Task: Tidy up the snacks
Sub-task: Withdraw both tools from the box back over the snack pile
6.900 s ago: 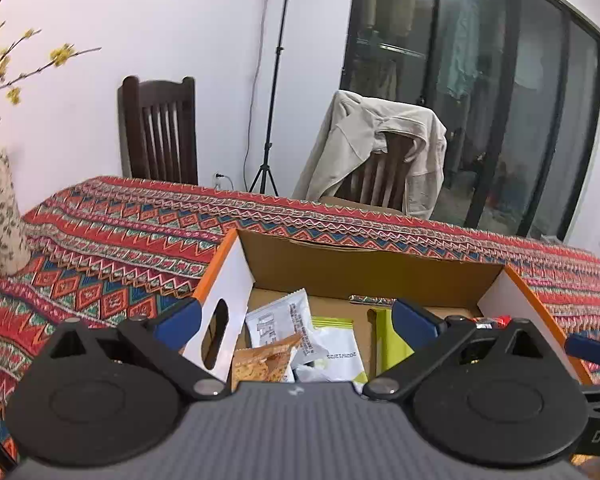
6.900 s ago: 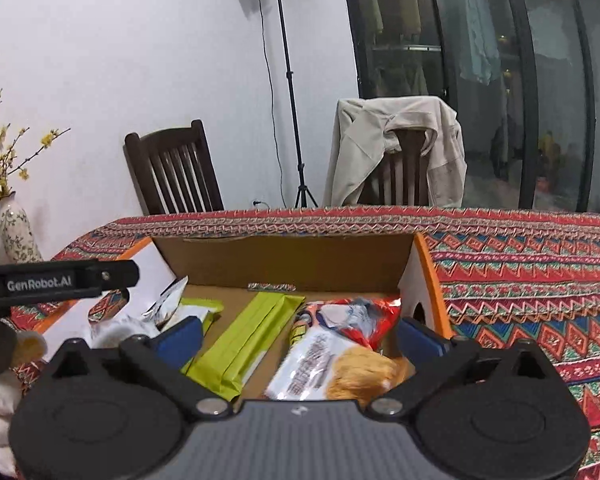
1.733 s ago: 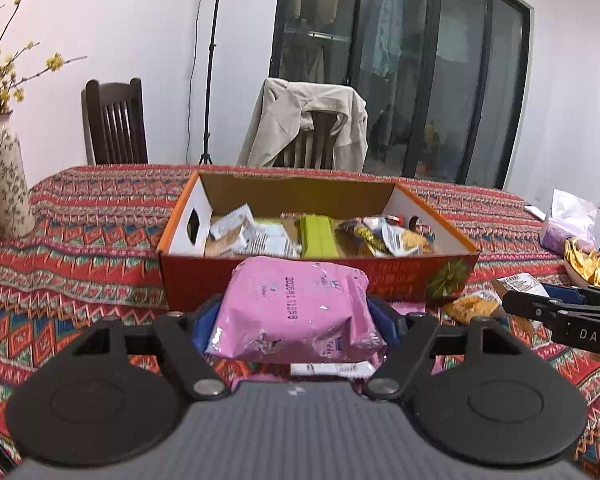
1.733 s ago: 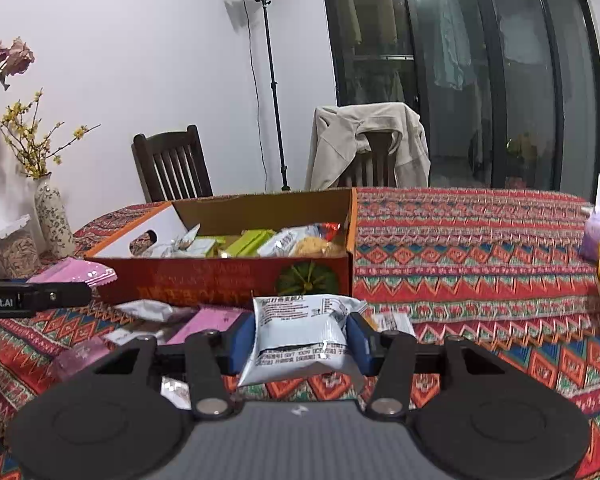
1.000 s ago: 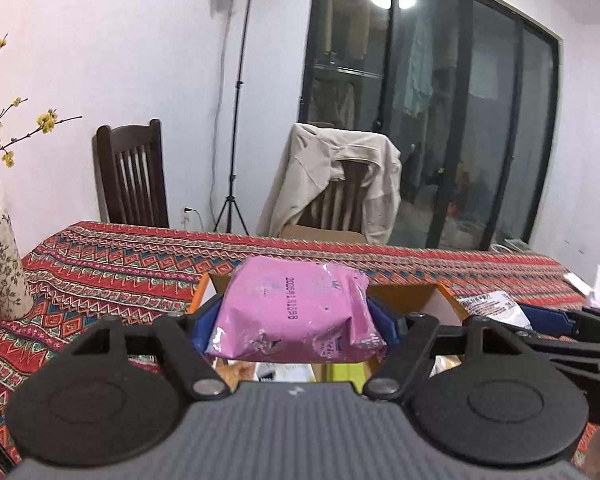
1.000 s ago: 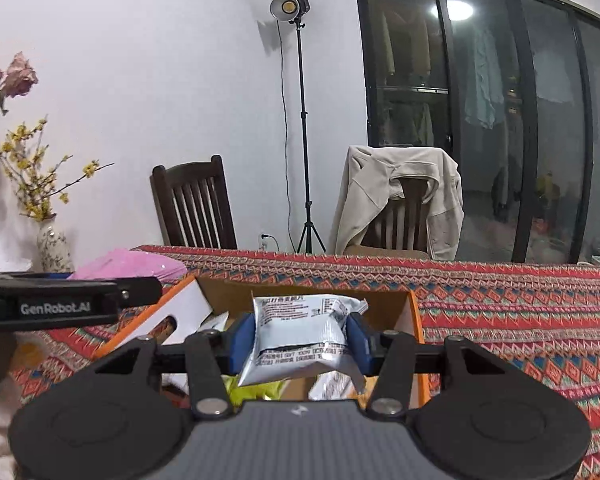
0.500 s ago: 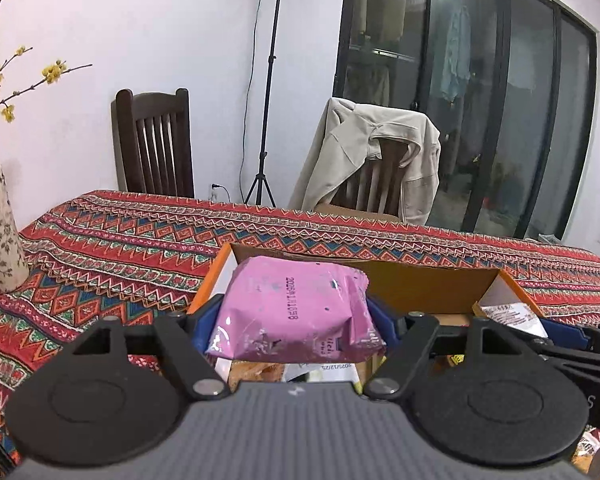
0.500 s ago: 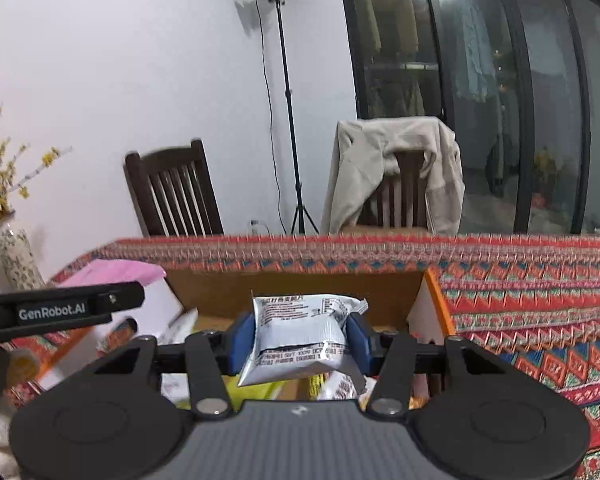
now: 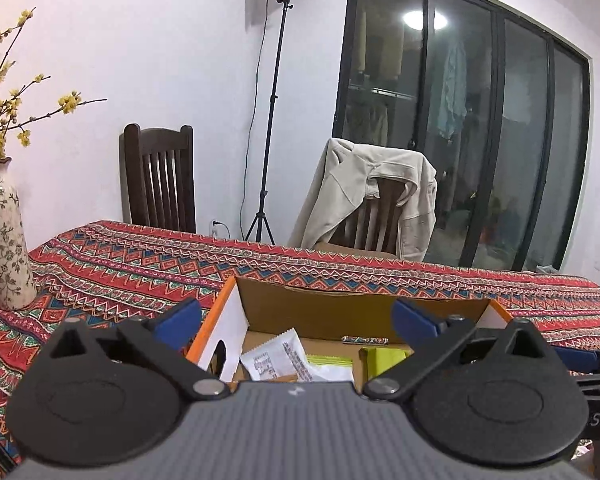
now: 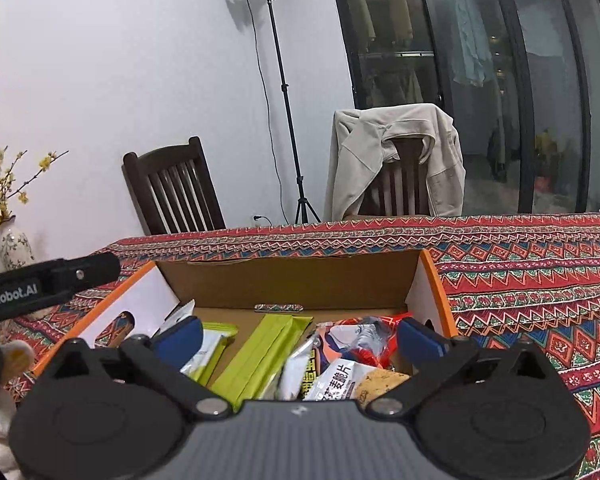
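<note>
While both tongs, left (image 9: pixel 296 316) and right (image 10: pixel 298 338), are opening empty, snack packets (image 10: pixel 340 376) fill the cardboard box (image 10: pixel 288 280).

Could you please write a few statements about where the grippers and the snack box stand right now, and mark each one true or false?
1. The left gripper holds a pink packet. False: nothing is between its jaws, which are opening.
2. The right gripper hangs over the cardboard box, nothing between its opening jaws. True.
3. A long green packet lies inside the box. True.
4. The box is empty. False: several snack packets lie in it.
5. A beige jacket hangs on a chair beyond the table. True.
6. The vase stands inside the box. False: it stands on the patterned tablecloth, left of the box.
</note>
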{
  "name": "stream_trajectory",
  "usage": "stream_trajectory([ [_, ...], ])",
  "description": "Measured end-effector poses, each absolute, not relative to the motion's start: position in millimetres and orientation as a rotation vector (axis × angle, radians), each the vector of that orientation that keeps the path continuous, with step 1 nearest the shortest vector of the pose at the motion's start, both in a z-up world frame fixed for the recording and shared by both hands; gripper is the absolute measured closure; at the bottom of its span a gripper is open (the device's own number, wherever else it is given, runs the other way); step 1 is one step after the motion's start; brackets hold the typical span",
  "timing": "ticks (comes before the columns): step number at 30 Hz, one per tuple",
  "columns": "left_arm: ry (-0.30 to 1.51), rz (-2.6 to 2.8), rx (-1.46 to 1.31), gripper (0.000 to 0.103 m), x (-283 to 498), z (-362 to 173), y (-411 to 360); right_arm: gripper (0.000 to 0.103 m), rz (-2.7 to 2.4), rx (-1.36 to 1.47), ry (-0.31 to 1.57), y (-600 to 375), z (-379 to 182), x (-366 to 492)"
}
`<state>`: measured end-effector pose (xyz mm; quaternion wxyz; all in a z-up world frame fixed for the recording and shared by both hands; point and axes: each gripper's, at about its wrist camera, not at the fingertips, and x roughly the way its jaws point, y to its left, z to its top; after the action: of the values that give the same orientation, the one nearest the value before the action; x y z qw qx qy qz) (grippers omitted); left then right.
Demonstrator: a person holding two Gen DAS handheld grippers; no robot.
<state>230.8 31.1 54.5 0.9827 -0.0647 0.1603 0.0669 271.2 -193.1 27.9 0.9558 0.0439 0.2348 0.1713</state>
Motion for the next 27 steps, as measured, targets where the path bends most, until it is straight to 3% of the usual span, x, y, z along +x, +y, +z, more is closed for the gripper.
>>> stream_trajectory([
  [15, 0.316, 0.074, -0.196, 0.000, 178, 104, 34, 0.000, 0.316, 0.063, 0.443, -195, 66, 228],
  [27, 0.372, 0.091, -0.184, 0.000, 109, 78, 30, 0.000, 0.307, 0.050, 0.467, -215, 63, 152],
])
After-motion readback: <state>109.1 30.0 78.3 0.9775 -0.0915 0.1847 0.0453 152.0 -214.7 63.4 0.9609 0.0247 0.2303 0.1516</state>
